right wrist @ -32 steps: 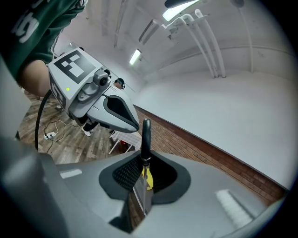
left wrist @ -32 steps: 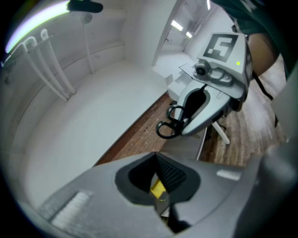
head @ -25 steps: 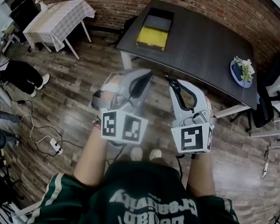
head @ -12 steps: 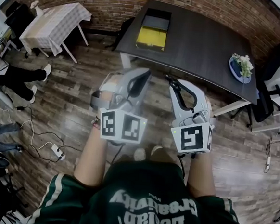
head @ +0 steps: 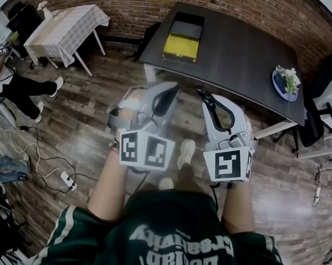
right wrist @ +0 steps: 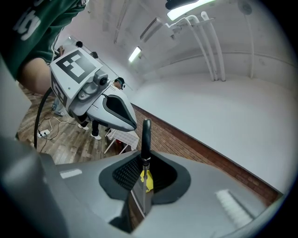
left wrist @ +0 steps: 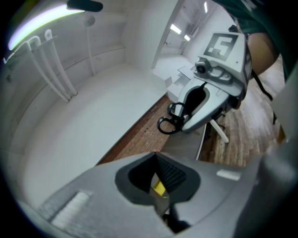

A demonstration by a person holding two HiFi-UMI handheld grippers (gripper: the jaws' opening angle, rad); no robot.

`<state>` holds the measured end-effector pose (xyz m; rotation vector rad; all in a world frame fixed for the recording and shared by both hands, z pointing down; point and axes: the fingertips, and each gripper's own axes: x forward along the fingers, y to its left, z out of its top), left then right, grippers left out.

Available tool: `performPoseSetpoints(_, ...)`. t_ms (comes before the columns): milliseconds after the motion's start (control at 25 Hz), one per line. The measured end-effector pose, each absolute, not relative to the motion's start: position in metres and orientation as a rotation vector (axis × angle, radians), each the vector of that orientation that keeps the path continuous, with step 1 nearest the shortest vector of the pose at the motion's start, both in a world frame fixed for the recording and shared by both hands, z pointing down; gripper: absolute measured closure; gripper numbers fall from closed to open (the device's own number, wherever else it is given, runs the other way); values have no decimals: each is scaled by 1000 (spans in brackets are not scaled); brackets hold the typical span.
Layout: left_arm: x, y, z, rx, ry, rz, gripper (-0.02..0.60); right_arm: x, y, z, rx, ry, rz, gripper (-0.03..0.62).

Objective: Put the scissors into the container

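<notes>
Black-handled scissors (head: 209,107) stick out of my right gripper (head: 217,101), which is shut on their blades; in the right gripper view the handle (right wrist: 146,135) stands up edge-on between the jaws. The left gripper view shows the handle loops (left wrist: 170,122) ahead of the right gripper (left wrist: 209,100). My left gripper (head: 170,88) is shut and holds nothing. Both grippers hang level over the wooden floor, short of the dark table (head: 246,55). The container (head: 183,38), a tray with a yellow part and a grey part, lies on the table's far left end.
A blue plate with flowers (head: 287,81) sits on the table's right end. A table with a white cloth (head: 65,27) stands at the far left. Dark chairs (head: 315,121) are at the right. Cables and a power strip (head: 65,175) lie on the floor at left.
One of the person's shoes has stepped forward between the two grippers. The grippers keep their place before the body, and the scissors stay held.
</notes>
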<state>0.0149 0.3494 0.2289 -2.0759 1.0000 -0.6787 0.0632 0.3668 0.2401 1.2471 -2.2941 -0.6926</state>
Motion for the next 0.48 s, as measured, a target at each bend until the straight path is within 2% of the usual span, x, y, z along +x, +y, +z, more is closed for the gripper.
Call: performPoseSetpoints(480,12,314,235,-2065,1016,-692,580,59,330,245,1231,-2314,-704,543)
